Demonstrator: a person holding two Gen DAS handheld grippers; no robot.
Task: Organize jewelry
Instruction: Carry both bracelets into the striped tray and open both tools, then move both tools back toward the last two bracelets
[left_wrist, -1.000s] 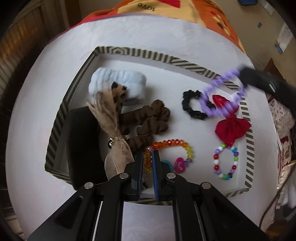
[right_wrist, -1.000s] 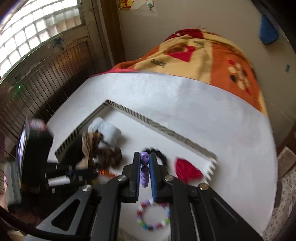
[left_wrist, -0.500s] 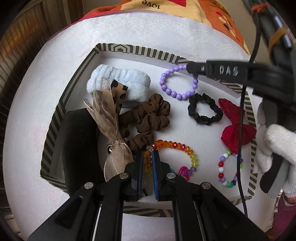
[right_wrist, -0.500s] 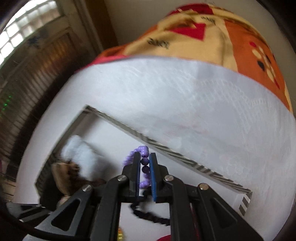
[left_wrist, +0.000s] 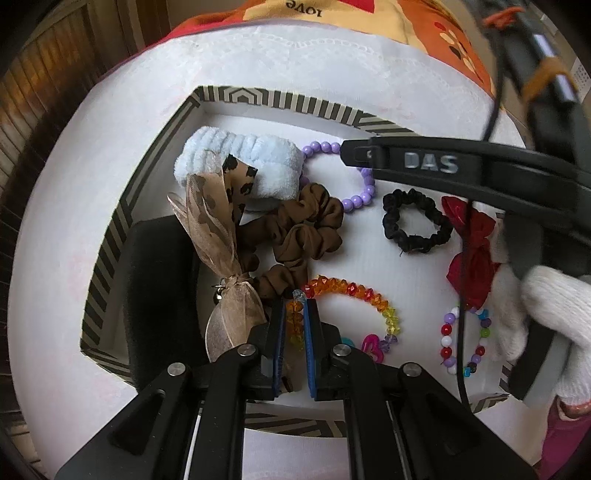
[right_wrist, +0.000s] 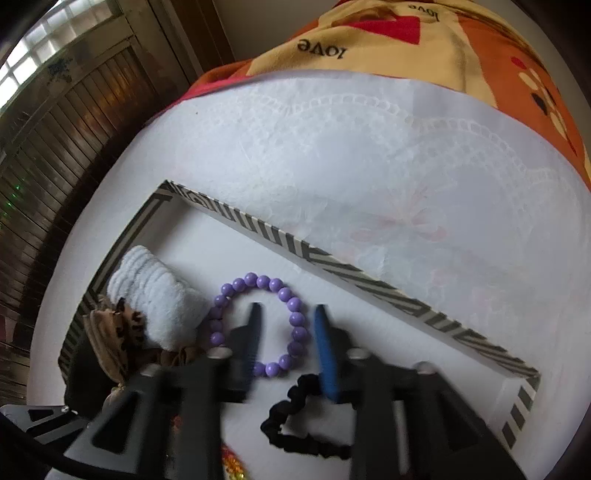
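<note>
A shallow striped tray (left_wrist: 280, 99) (right_wrist: 369, 275) holds the jewelry. My left gripper (left_wrist: 294, 314) is shut on an orange-to-yellow crystal bead bracelet (left_wrist: 354, 291) at the tray's near side. My right gripper (right_wrist: 287, 314) (left_wrist: 349, 155) is open above a purple bead bracelet (right_wrist: 291, 321) (left_wrist: 360, 195) that lies flat on the tray floor next to a white terry band (right_wrist: 155, 295) (left_wrist: 240, 162). A black scrunchie (left_wrist: 417, 225) (right_wrist: 295, 424) lies just right of the purple bracelet.
The tray also holds a brown scrunchie (left_wrist: 306, 229), a leopard ribbon bow (left_wrist: 218, 229), a red bow (left_wrist: 472, 251), a multicoloured bead bracelet (left_wrist: 465, 343), a pink heart charm (left_wrist: 371, 345) and a black pad (left_wrist: 162, 295). An orange blanket (right_wrist: 406, 44) lies beyond the white tablecloth.
My right gripper carried the purple bracelet to the tray's far side, lowered it and opened; the bracelet now lies on the tray floor. My left gripper kept its hold on the orange bracelet.
</note>
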